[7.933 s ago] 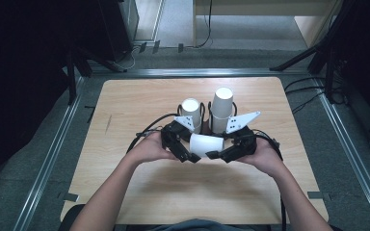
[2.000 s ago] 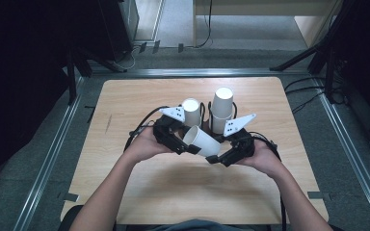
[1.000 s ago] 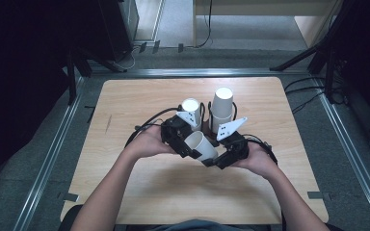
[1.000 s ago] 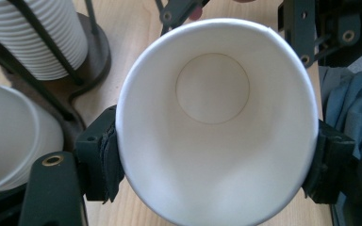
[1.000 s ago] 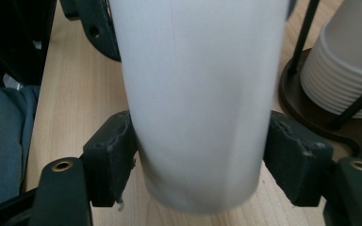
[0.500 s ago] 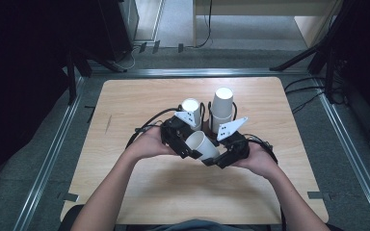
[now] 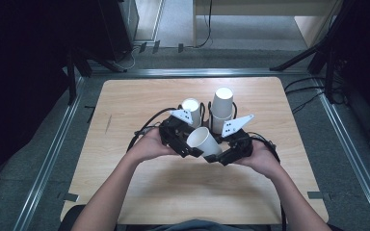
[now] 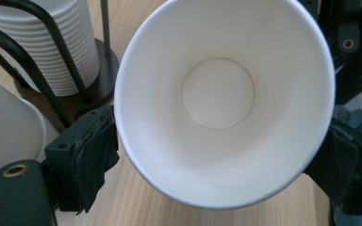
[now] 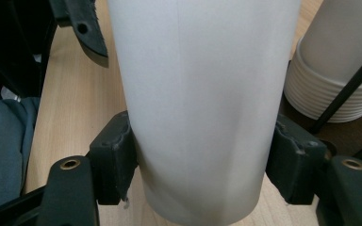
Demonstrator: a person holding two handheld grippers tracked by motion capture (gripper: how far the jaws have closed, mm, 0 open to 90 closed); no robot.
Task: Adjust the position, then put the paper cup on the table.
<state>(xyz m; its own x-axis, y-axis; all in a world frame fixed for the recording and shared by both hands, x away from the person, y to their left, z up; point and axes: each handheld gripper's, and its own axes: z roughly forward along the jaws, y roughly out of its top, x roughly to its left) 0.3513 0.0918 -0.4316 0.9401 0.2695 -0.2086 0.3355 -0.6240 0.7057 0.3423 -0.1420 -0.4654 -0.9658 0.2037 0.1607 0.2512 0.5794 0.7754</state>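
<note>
A white paper cup (image 7: 203, 140) hangs tilted above the table between both hands, its mouth towards the left hand. My left gripper (image 7: 192, 144) faces that mouth. In the left gripper view the round rim of the cup (image 8: 219, 94) sits between the pads (image 8: 92, 155) of my left gripper (image 8: 217, 155). Those jaws have just been opening, and the rim is not squeezed. My right gripper (image 7: 218, 153) holds the cup's body. In the right gripper view my right gripper (image 9: 202, 160) presses both pads (image 9: 115, 155) on the cup's wall (image 9: 202, 70).
Just behind the hands, a black wire holder keeps two stacks of white cups: a short stack (image 7: 191, 108) and a taller stack (image 7: 221, 103). They also show as a ribbed stack (image 8: 52, 42) and a ribbed stack (image 9: 339, 70). The wooden table (image 7: 125, 106) ends at metal rails.
Since the oldest frame the cup has turned from lying level to tilted, mouth towards the left hand. Both hands shifted slightly left. Over the last second nothing has visibly moved.
</note>
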